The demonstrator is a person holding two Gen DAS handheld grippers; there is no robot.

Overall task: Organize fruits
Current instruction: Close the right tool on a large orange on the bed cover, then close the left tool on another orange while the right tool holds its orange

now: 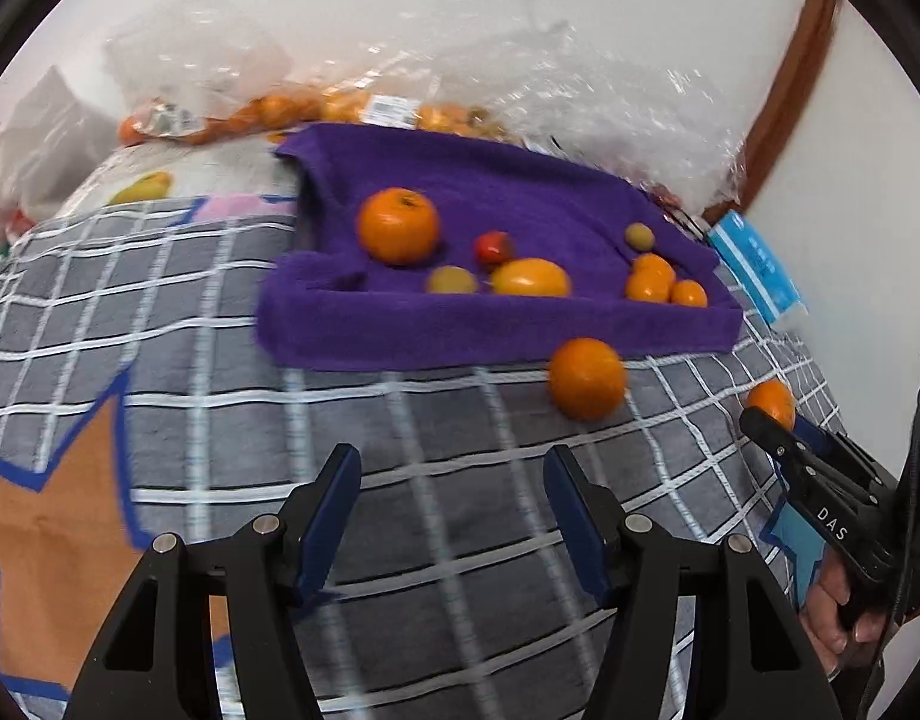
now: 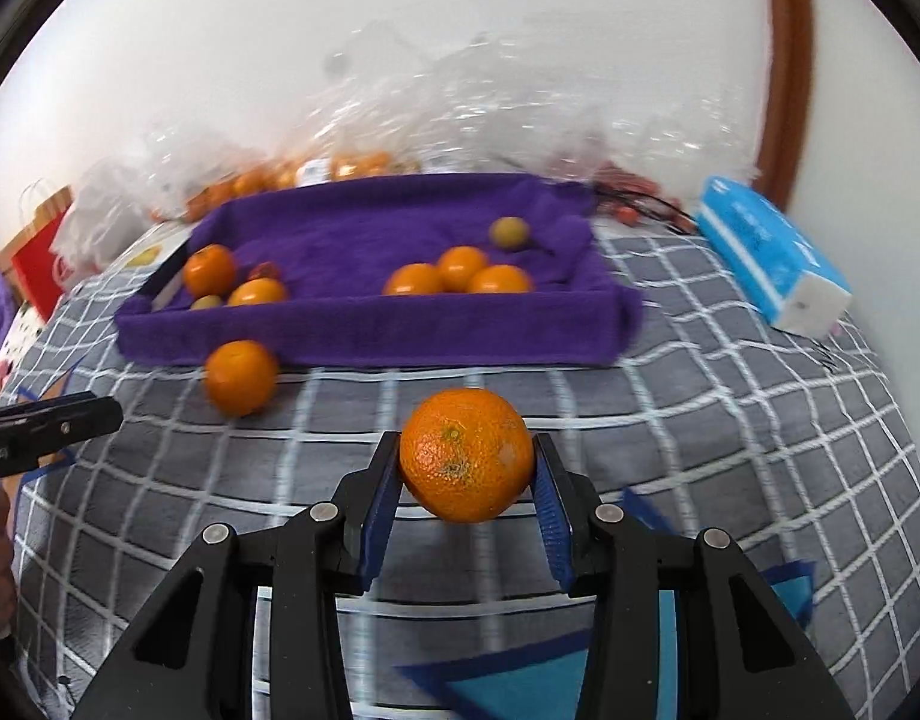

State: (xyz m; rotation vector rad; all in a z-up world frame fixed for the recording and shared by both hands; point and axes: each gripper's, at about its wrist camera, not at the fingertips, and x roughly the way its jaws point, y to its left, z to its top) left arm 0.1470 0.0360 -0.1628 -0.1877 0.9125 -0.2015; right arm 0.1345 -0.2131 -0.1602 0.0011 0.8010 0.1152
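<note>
My right gripper (image 2: 467, 459) is shut on an orange (image 2: 466, 455) and holds it above the checked blanket, in front of the purple towel-lined tray (image 2: 369, 333). That orange also shows in the left wrist view (image 1: 772, 401), at the right gripper's tip. My left gripper (image 1: 453, 462) is open and empty, low over the blanket. A loose orange (image 1: 587, 378) lies on the blanket just in front of the tray (image 1: 460, 336); it also shows in the right wrist view (image 2: 241, 377). The tray holds several oranges, small greenish fruits and a red one.
Clear plastic bags with more oranges (image 1: 291, 111) lie behind the tray against the white wall. A blue tissue pack (image 2: 772, 258) lies right of the tray. A red paper bag (image 2: 36, 252) stands at far left. The grey checked blanket (image 2: 730, 420) covers the surface.
</note>
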